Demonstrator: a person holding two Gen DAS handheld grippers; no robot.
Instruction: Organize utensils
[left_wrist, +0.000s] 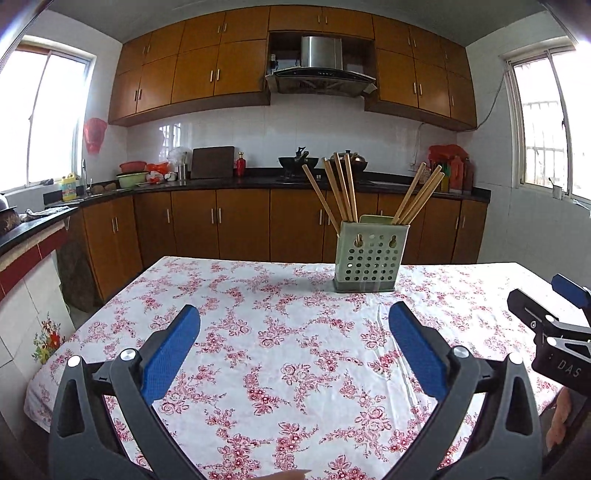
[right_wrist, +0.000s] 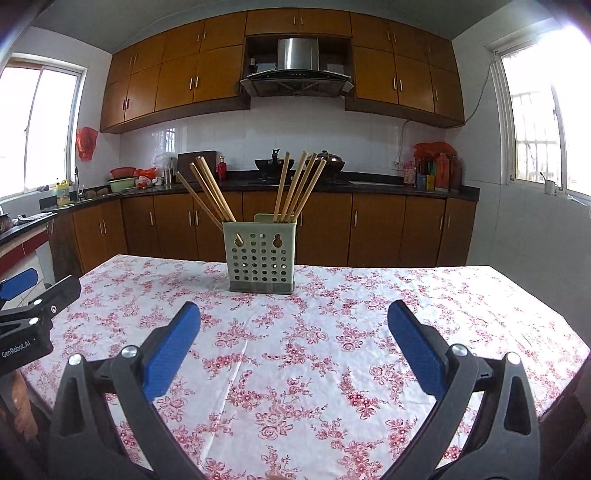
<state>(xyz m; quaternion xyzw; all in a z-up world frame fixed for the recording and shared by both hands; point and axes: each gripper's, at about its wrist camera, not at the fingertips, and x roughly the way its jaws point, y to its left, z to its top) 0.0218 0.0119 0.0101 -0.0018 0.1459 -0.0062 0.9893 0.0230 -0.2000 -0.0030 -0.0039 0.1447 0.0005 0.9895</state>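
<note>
Left tongs (left_wrist: 294, 347) hang spread wide, holding nothing, over the flowered counter (left_wrist: 258, 369). Chopsticks (right_wrist: 295, 186) lean in a perforated holder (right_wrist: 261, 254) at the far edge, lower ends hidden inside. Right tongs (right_wrist: 294, 345) likewise gape, empty.

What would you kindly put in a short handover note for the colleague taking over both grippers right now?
Left gripper: open, empty, above the tablecloth.
Right gripper: open, empty, level with the left one.
Holder: upright at the table's far side, nearer the right gripper.
Chopsticks: all seen ones stand in the holder, one bunch leaning left, another leaning right.
Done: no loose utensils in view.
Left: likely nothing; check beyond the views.
</note>
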